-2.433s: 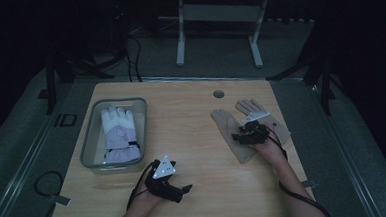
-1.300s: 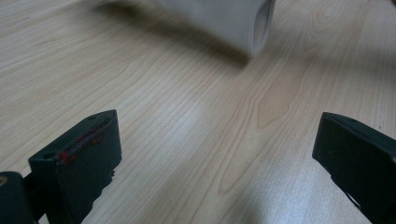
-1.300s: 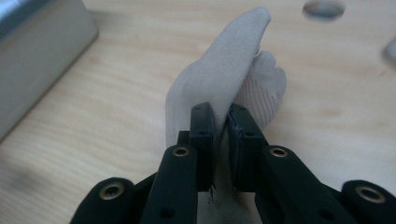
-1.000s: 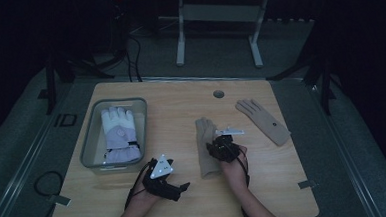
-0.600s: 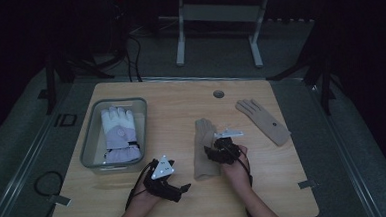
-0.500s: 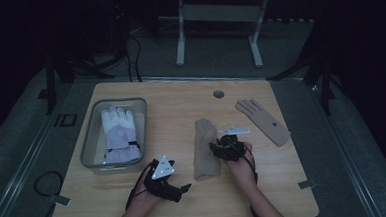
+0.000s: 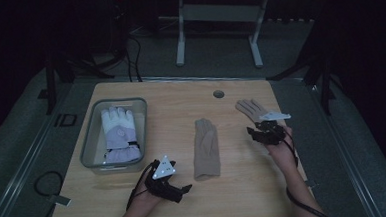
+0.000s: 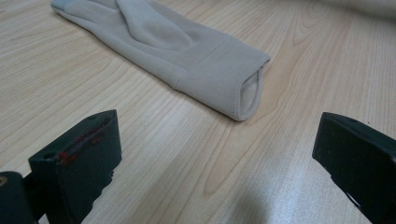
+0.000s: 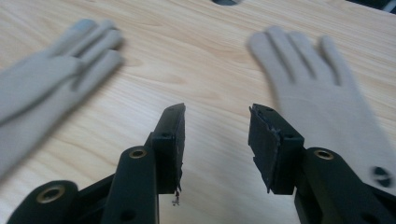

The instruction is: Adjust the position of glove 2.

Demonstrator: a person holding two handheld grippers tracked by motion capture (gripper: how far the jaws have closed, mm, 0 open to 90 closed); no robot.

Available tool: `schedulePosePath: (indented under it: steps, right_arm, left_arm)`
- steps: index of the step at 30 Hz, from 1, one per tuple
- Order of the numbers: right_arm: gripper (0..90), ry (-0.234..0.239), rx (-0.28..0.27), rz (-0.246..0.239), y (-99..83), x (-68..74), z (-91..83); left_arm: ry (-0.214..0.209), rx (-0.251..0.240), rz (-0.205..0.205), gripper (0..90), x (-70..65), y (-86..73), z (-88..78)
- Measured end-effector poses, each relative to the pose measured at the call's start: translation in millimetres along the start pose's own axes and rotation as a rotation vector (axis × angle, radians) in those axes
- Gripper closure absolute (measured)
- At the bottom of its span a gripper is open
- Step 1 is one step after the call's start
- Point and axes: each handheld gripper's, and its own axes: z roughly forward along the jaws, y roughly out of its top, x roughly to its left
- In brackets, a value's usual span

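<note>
Since the earlier frame, the right gripper (image 7: 256, 133) has left the folded beige fabric glove (image 7: 206, 148), its empty jaws opening. It now nears the flat beige glove (image 7: 251, 109). Left gripper (image 8: 219, 154) spread, empty, the folded glove's cuff just ahead.

A dim room: a pale wood table (image 7: 151, 211) stands on grey carpet (image 7: 28, 147), a white metal frame (image 7: 216, 17) behind it, cables (image 7: 133, 51) trailing into darkness.
</note>
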Motion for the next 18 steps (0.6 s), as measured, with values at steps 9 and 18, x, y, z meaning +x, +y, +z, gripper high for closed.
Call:
schedulePosePath:
  steps: [9,18]
  right_arm:
    - [50.4,-0.06,0.048,0.057,-5.0,-49.6,13.6]
    - [49.6,-0.073,0.086,0.082,-9.1,-75.0,33.4]
  left_arm:
    - [-0.005,-0.006,0.0,1.4,-2.3,1.1,-0.2]
    - [-0.017,0.005,0.002,1.4,-3.1,0.4,2.1]
